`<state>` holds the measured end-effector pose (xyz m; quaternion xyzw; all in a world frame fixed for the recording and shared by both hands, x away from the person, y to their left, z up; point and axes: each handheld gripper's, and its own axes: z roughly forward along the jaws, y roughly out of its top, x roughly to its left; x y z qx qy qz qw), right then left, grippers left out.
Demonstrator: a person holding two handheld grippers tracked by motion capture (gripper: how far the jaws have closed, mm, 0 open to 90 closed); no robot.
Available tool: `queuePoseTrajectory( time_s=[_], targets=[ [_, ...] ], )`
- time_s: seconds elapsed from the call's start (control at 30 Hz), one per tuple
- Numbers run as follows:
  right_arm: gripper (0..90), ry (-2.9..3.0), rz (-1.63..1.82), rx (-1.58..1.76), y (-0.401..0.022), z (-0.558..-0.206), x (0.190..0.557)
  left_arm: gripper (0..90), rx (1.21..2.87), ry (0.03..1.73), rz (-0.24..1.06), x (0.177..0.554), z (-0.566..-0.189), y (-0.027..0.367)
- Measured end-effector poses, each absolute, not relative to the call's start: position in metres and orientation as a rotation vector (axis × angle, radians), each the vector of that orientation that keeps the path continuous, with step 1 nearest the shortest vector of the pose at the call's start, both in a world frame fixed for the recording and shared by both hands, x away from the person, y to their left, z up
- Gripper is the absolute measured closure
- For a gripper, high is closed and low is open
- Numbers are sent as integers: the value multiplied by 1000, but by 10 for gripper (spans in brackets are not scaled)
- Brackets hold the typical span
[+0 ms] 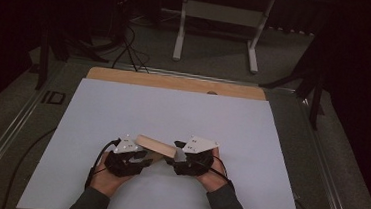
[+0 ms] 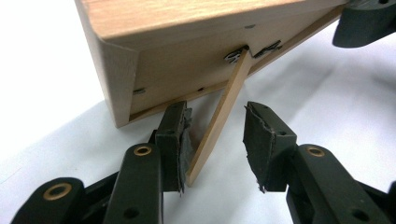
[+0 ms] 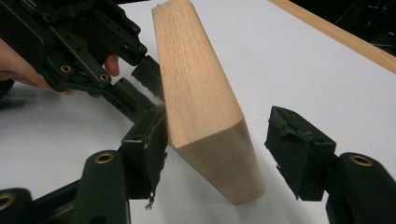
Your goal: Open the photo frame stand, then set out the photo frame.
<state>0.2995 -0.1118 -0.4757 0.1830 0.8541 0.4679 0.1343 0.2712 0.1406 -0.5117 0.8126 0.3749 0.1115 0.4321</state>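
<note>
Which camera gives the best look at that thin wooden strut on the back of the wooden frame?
The left gripper view: the thin strut hangs from its hinge on the wooden frame, between the left tongs. The right gripper view shows the frame's edge, and the high view the frame from afar; I cannot make out the strut in either.

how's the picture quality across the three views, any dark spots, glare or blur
High view: dim, room around the table nearly black, only the white board lit. Left gripper view: board blown out to white glare at upper left, wooden block sharp, the near black fingers slightly soft. Right gripper view: block crisp, soft shadow beneath it, left gripper somewhat blurred.
</note>
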Motion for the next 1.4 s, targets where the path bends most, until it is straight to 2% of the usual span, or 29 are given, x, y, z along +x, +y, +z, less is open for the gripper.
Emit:
queuePoseTrajectory(
  time_s=[0.5,0.87,1.2,1.33,1.4],
  targets=[
    [365,2447,1402,525,-117,-465,297,586,2027,933,293,270,-510,140],
    [419,2377,1491,525,-126,-454,295,585,1977,938,292,266,-502,150],
    [536,2297,1554,580,-138,-445,298,591,1945,924,293,264,-496,156],
    [610,2272,1553,642,-142,-446,302,617,1936,914,303,263,-494,156],
    [681,2276,1543,676,-141,-449,305,633,1928,910,307,262,-493,156]
  ],
)
